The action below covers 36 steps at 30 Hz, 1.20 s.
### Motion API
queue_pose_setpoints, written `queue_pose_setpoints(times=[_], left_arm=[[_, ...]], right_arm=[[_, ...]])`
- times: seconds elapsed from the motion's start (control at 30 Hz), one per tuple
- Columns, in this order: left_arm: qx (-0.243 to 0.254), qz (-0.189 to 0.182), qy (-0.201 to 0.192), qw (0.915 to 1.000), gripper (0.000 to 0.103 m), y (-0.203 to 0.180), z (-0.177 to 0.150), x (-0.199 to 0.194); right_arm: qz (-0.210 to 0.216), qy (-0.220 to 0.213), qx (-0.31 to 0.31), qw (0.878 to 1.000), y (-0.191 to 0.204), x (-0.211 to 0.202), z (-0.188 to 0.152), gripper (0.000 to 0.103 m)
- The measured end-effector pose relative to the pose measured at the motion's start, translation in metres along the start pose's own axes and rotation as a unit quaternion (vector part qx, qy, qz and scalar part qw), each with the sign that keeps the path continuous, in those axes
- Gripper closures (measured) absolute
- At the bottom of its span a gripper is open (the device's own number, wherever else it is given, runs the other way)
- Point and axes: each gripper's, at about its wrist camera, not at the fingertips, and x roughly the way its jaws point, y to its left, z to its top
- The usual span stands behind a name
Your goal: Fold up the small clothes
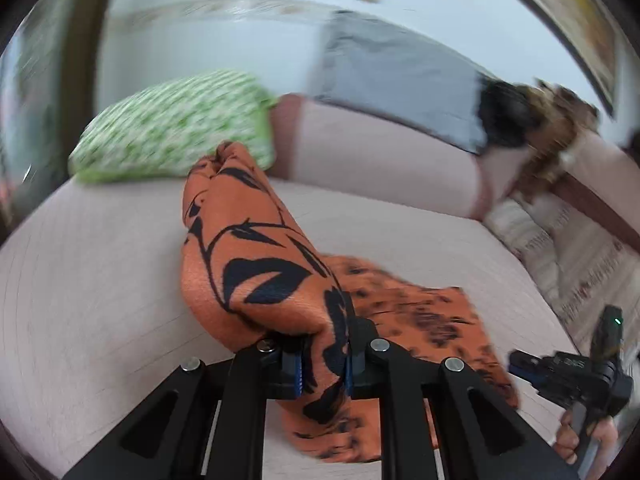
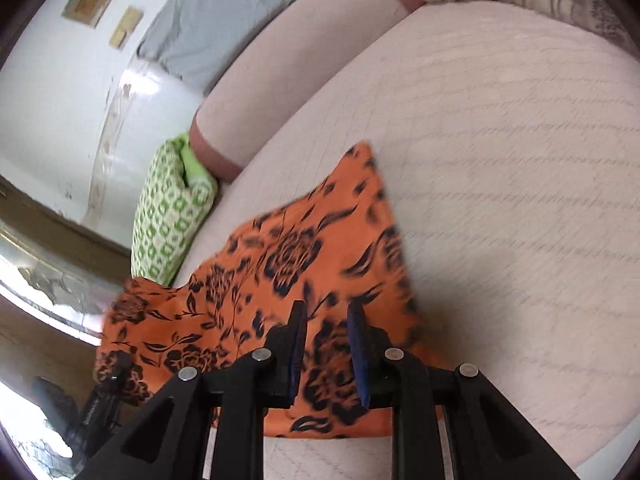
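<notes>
The left hand-held gripper (image 1: 323, 364) is clamping a bunched fold of the orange flowered cloth (image 1: 256, 264), which is lying partly on the bed (image 1: 100, 272) and seems light, soft and limp, best pinched at an edge, while the right hand-held gripper (image 2: 327, 354) is standing slightly apart over it, gripping nothing.

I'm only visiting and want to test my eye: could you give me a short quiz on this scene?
1. True or false: the left gripper is clamped on the orange cloth.
2. The pillow is patterned in: A) green, B) blue, C) red?
3. What does the cloth lie on?

Key: 1 true. 2 A. 3 The pale bed.

The right gripper is over the cloth; jaws apart, nothing pinched.
</notes>
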Motion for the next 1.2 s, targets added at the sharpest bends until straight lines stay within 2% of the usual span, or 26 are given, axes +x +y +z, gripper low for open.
queue_pose_setpoints(times=[0.13, 0.27, 0.33, 0.37, 0.4, 0.43, 0.47, 0.5, 0.53, 0.57, 0.6, 0.7, 0.8, 0.87, 0.93, 1.0, 1.1, 1.2], left_arm=[[0.070, -0.041, 0.007, 0.9967, 0.089, -0.076, 0.003, 0.007], [0.135, -0.086, 0.044, 0.9861, 0.089, -0.149, -0.030, 0.035], [0.161, -0.092, 0.090, 0.9785, 0.086, -0.176, -0.058, 0.062], [0.167, -0.090, 0.129, 0.9733, 0.085, -0.184, -0.072, 0.079], [0.166, -0.093, 0.152, 0.9698, 0.083, -0.186, -0.079, 0.085], [0.162, -0.096, 0.166, 0.9680, 0.081, -0.184, -0.085, 0.088], [0.160, -0.100, 0.161, 0.9687, 0.072, -0.182, -0.085, 0.084], [0.159, -0.119, 0.155, 0.9677, 0.056, -0.177, -0.081, 0.075], [0.157, -0.143, 0.152, 0.9653, 0.048, -0.173, -0.075, 0.064], [0.154, -0.157, 0.142, 0.9650, 0.034, -0.167, -0.069, 0.050], [0.154, -0.165, 0.129, 0.9657, 0.028, -0.161, -0.064, 0.039], [0.163, -0.163, 0.101, 0.9678, 0.027, -0.137, -0.051, 0.011], [0.154, -0.119, 0.094, 0.9764, 0.027, -0.102, -0.042, 0.014], [0.143, -0.084, 0.095, 0.9816, 0.027, -0.083, -0.040, 0.023], [0.128, -0.074, 0.100, 0.9840, 0.027, -0.070, -0.044, 0.032], [0.127, -0.056, 0.114, 0.9837, 0.027, -0.060, -0.051, 0.049], [0.133, -0.061, 0.123, 0.9815, 0.027, -0.058, -0.068, 0.066], [0.165, -0.070, 0.113, 0.9772, 0.027, -0.060, -0.083, 0.069]], right_arm=[[0.011, -0.017, 0.031, 0.999, -0.025, -0.015, 0.013, 0.079], [0.024, -0.045, 0.074, 0.996, -0.059, -0.036, 0.030, 0.078], [0.032, -0.052, 0.092, 0.994, -0.069, -0.042, 0.034, 0.078], [0.036, -0.051, 0.096, 0.993, -0.071, -0.043, 0.035, 0.078], [0.040, -0.048, 0.095, 0.993, -0.071, -0.044, 0.035, 0.078], [0.044, -0.044, 0.092, 0.994, -0.068, -0.042, 0.034, 0.076], [0.047, -0.038, 0.088, 0.994, -0.065, -0.041, 0.034, 0.070], [0.051, -0.029, 0.085, 0.995, -0.063, -0.039, 0.033, 0.047], [0.055, -0.024, 0.085, 0.995, -0.061, -0.038, 0.032, 0.028], [0.060, -0.028, 0.089, 0.994, -0.061, -0.039, 0.031, 0.027], [0.061, -0.035, 0.087, 0.994, -0.060, -0.040, 0.031, 0.027], [0.066, -0.033, 0.092, 0.993, -0.058, -0.036, 0.030, 0.027], [0.076, -0.014, 0.084, 0.993, -0.048, -0.025, 0.034, 0.027], [0.083, -0.015, 0.085, 0.993, -0.043, -0.015, 0.052, 0.027], [0.062, -0.010, 0.069, 0.996, -0.034, 0.001, 0.066, 0.027], [0.022, 0.021, 0.050, 0.998, -0.026, 0.030, 0.081, 0.027], [-0.021, 0.067, 0.052, 0.996, -0.023, 0.065, 0.089, 0.027], [-0.055, 0.056, 0.005, 0.997, -0.004, 0.076, 0.094, 0.027]])
